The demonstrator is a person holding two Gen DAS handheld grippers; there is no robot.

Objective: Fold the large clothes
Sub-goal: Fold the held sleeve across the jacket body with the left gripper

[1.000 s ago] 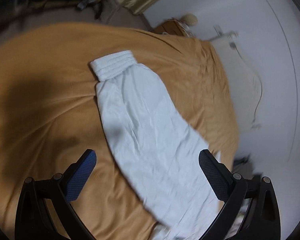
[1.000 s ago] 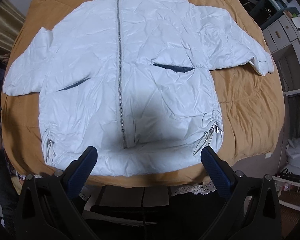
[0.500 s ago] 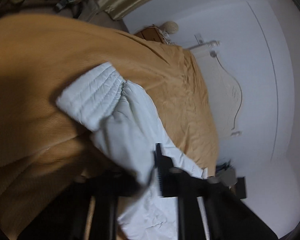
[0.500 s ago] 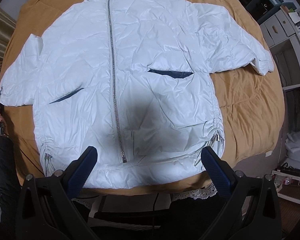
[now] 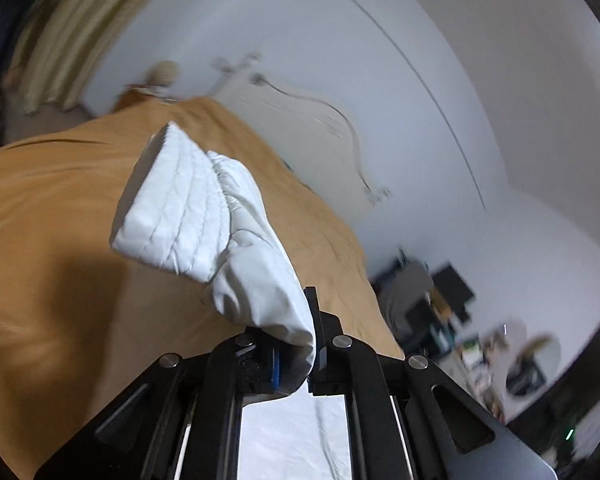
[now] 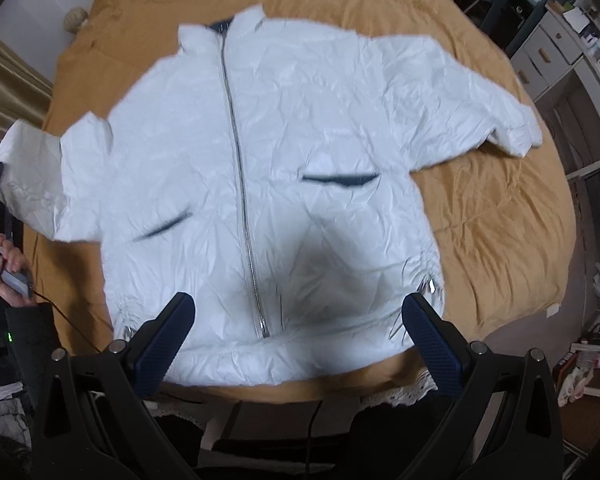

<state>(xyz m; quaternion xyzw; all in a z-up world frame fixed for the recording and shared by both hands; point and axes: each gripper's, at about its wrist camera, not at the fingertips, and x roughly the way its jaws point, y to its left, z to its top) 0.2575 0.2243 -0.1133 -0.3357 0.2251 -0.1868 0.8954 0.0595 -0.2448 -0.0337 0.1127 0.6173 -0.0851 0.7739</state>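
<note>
A white zip-up jacket (image 6: pixel 284 152) lies front up and spread flat on the bed's orange cover (image 6: pixel 500 208). In the left wrist view my left gripper (image 5: pixel 300 356) is shut on the jacket's sleeve (image 5: pixel 236 236), lifted off the cover, with the ribbed cuff (image 5: pixel 168 200) sticking out ahead. In the right wrist view that sleeve (image 6: pixel 24 168) is raised at the far left, a hand (image 6: pixel 12 276) below it. My right gripper (image 6: pixel 300 336) hangs open above the jacket's hem, holding nothing. The other sleeve (image 6: pixel 496 120) lies flat at the right.
A white headboard (image 5: pixel 320 132) and wall stand behind the bed, gold curtains (image 5: pixel 60 40) at the left. White drawers and shelves (image 6: pixel 560 48) line the bed's right side. A cluttered desk (image 5: pixel 480 352) stands across the room. Lace trim (image 6: pixel 400 392) marks the bed's near edge.
My left gripper shut on the sleeve and lifted it off the cover, rolling as it rose. The right gripper rose slightly above the hem and stayed open.
</note>
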